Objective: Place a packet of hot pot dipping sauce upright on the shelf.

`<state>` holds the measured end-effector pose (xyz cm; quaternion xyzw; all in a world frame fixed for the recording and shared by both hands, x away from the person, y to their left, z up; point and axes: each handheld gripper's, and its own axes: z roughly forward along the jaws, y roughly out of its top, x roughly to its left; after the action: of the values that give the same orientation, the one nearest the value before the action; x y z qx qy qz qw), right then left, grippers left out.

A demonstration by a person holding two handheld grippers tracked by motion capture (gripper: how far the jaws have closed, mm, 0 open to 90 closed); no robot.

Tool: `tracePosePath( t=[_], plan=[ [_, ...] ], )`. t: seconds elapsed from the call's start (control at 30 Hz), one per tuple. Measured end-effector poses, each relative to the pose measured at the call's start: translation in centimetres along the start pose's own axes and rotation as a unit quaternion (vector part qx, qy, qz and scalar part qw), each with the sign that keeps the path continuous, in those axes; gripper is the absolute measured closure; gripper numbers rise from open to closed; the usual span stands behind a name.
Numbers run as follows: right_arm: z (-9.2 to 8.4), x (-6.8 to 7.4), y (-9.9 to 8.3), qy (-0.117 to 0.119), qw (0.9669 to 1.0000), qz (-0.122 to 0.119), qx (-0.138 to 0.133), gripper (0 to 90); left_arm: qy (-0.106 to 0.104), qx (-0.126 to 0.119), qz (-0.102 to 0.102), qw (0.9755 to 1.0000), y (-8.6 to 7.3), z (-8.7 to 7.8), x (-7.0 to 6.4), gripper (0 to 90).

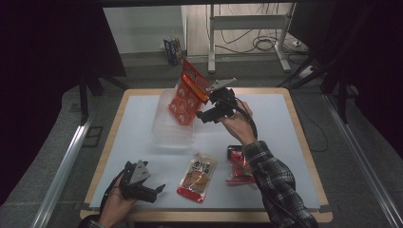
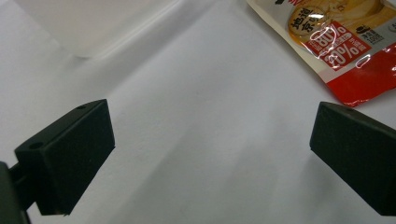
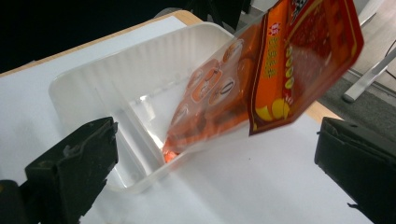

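Here, from left to right across the counter (image 1: pixel 142 114):

Left tongs (image 1: pixel 151 189): rested low at the near left corner, jaws spread wide over bare white surface, nothing between them.

Clear tray (image 1: pixel 164 124): a thin, ribbed plastic container, likely light and flexible; it held just the lower end of the orange packet, otherwise bare inside.

Yellow pouch (image 1: pixel 197 176): lay flat near the front edge, outside the tray.

Orange packet (image 1: pixel 187 95): stood tilted, bottom corner in the tray, top leaning over its rim. Glossy film, probably light, soft and slippery; its flat sealed top edge looked the surest grip.

Right tongs (image 1: pixel 205 105): jaws parted, packet released.

Red pouch (image 1: pixel 237 166): flat beside the sleeve (image 1: pixel 278 185).
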<state>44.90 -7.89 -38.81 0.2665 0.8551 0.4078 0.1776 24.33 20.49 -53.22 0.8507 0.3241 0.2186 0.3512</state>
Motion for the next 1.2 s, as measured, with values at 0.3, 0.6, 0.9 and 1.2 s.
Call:
tracePosePath(
  t=[0.3, 0.6, 0.9, 1.2],
  plan=[
    [-0.9, 0.2, -2.1, 0.006, 0.9997, 0.023, -0.005, 0.0, 0.0, 0.001, 0.003, 1.0, 0.0, 0.0, -0.1, 0.0],
    [-1.8, 0.5, -4.3, 0.013, 0.9993, 0.034, -0.008, 0.0, 0.0, 0.001, 0.003, 1.0, 0.0, 0.1, -0.1, 0.0],
    [-2.6, 1.0, -6.0, 0.012, 0.9995, 0.027, -0.01, 0.4, 0.0, 0.002, 0.003, 1.0, 0.0, 0.1, -0.1, 0.0],
    [-2.5, 0.8, -8.2, 0.016, 0.9989, 0.043, -0.007, 0.4, 0.001, 0.006, 0.005, 1.0, 0.0, 0.1, -0.1, 0.0]
  ],
)
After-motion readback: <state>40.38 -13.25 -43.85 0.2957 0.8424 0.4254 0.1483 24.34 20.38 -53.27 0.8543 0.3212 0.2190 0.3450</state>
